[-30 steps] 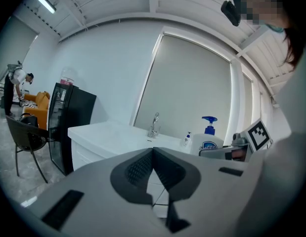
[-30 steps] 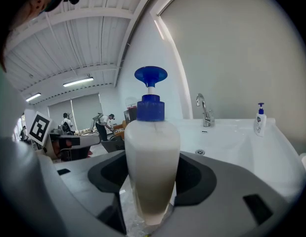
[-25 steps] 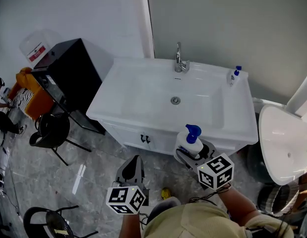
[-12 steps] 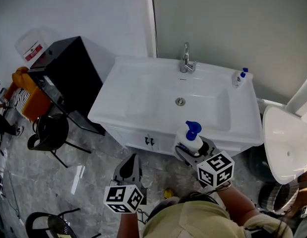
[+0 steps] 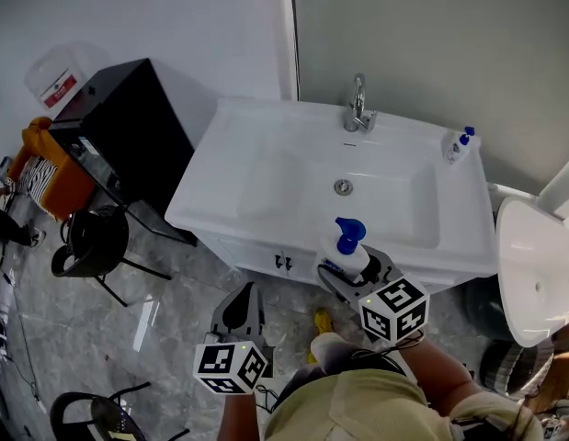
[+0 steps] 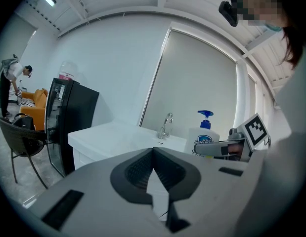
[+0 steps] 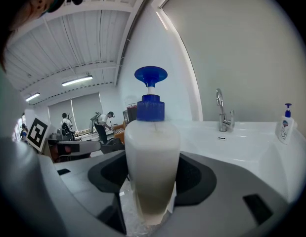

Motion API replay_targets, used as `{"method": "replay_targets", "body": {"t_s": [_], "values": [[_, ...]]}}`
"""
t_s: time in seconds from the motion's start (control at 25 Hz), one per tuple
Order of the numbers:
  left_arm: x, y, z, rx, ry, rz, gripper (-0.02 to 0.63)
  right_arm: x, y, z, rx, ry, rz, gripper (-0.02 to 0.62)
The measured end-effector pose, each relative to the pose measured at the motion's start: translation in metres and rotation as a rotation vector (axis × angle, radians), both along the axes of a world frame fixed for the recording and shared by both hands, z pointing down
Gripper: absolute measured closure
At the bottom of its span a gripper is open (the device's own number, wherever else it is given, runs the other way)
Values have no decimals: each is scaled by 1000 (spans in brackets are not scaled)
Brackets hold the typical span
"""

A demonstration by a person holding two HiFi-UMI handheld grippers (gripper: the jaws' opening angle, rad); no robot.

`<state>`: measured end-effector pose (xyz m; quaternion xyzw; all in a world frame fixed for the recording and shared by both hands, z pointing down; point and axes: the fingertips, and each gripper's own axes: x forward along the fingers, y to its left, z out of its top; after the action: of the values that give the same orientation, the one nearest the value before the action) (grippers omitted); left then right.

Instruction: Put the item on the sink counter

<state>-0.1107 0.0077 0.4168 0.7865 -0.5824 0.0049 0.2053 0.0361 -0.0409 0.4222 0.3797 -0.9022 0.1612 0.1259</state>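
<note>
In the head view, the soap bottle (image 5: 347, 251) is held upright by the right hand-held gripper (image 5: 354, 272), in the air just before the front edge of the white table (image 5: 256, 186) that bears the sink. Compared with a second ago, the yellow shoe (image 5: 321, 321) has come forward and the bottle has been brought slightly nearer the edge. From this the approach is judged to be under way; the bottle has not yet been set down. The left hand-held gripper (image 5: 245, 303) is held low over the grey tiled floor (image 5: 174, 338), well apart from the bottle. On the table, a faucet (image 5: 358, 108) and a small second bottle (image 5: 459, 145) at the far right corner are seen; the flat part left of the basin is bare. A black cabinet (image 5: 128, 127) and a dark chair (image 5: 93, 243) stand to the left, a toilet (image 5: 537, 265) to the right.

In the left gripper view, the jaws are seen closed together with nothing between them.

In the right gripper view, the jaws are closed around the lower body of the bottle, its blue pump uppermost, with the table just beyond.
</note>
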Motion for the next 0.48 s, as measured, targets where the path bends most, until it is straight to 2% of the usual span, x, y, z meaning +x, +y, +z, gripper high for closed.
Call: {"method": "replay_targets", "body": {"t_s": [0.48], "values": [[-29,-64,-1,17,-33,-81,569,-34,-79,5,13,-19,-64,318]]}}
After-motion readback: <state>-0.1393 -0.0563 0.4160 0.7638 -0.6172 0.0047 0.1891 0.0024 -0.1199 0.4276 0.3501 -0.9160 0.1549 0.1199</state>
